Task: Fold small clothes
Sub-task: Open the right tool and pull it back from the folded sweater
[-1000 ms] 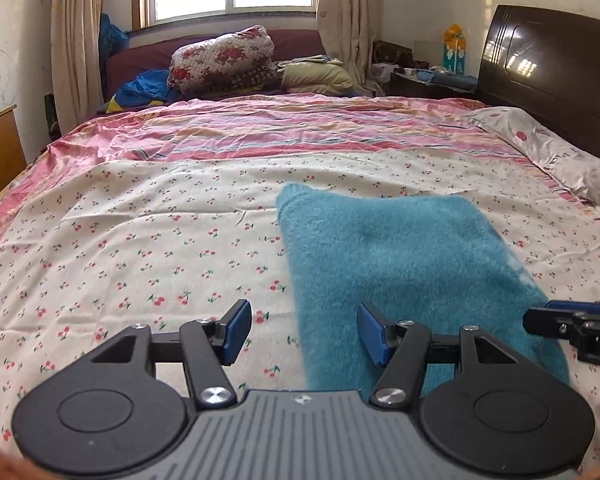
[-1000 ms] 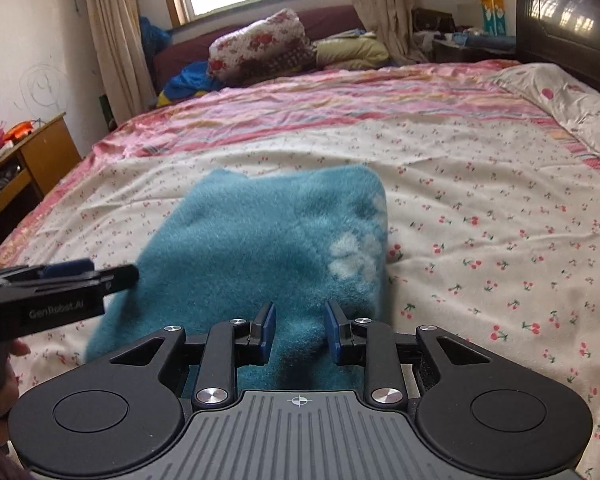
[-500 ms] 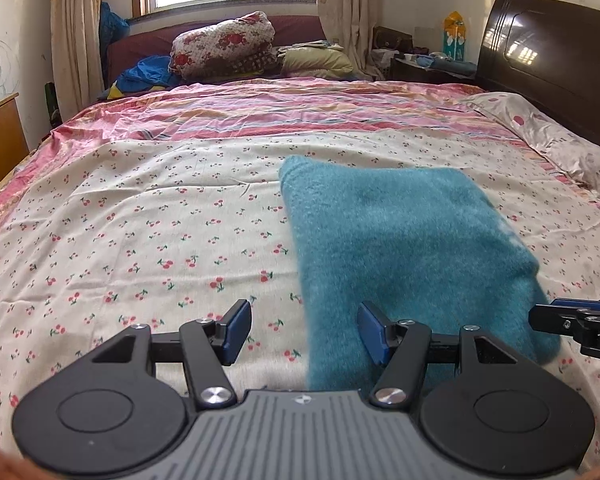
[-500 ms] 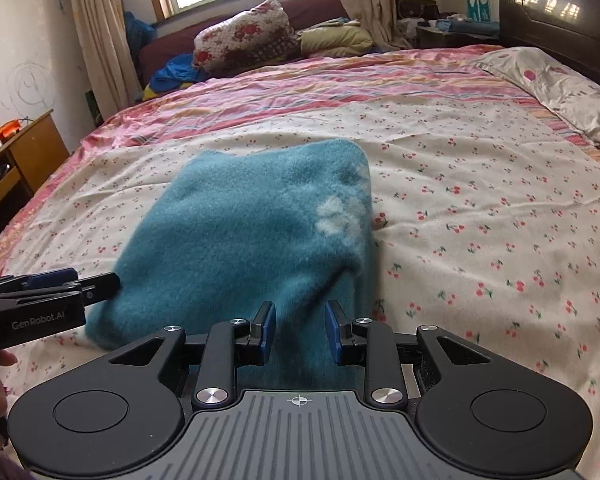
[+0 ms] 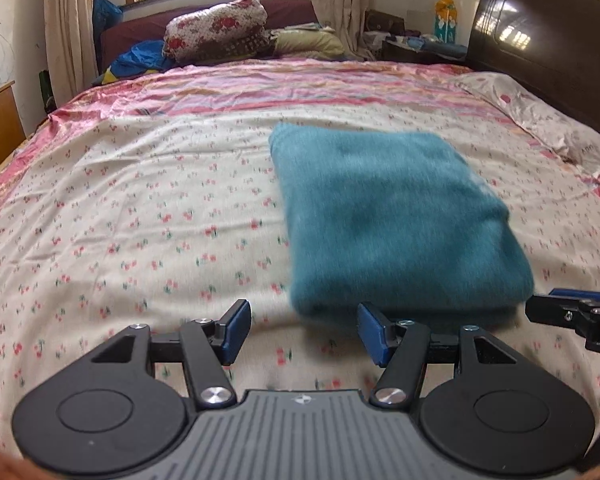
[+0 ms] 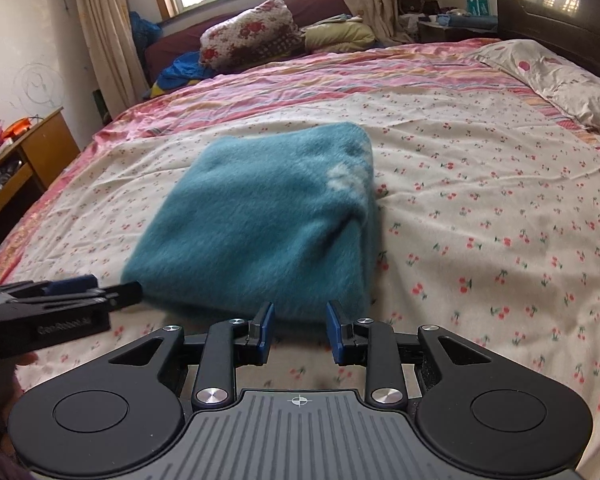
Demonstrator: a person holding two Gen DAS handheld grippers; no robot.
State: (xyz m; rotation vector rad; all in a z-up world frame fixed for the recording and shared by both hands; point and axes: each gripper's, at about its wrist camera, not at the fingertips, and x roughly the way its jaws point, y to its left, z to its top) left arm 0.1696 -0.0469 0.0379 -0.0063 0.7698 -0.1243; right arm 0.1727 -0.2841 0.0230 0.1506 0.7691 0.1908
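A teal fleece garment (image 5: 392, 216) lies folded into a thick rectangle on the cherry-print bedsheet (image 5: 140, 220). It also shows in the right wrist view (image 6: 260, 224), with a pale patch near its far right corner. My left gripper (image 5: 300, 330) is open and empty, just short of the garment's near left corner. My right gripper (image 6: 299, 330) is open and empty, just short of the garment's near edge. Each gripper shows at the edge of the other's view: the right gripper (image 5: 576, 314) and the left gripper (image 6: 60, 300).
A dark wooden headboard (image 5: 548, 52) and a pillow (image 5: 540, 120) are at the right. Rolled floral bedding (image 5: 216, 28) and more clothes lie on a bench under the window. A wooden cabinet (image 6: 32, 156) stands left of the bed.
Both grippers have drawn back toward the near edge of the bed, off the garment. The folded garment stays lying flat.
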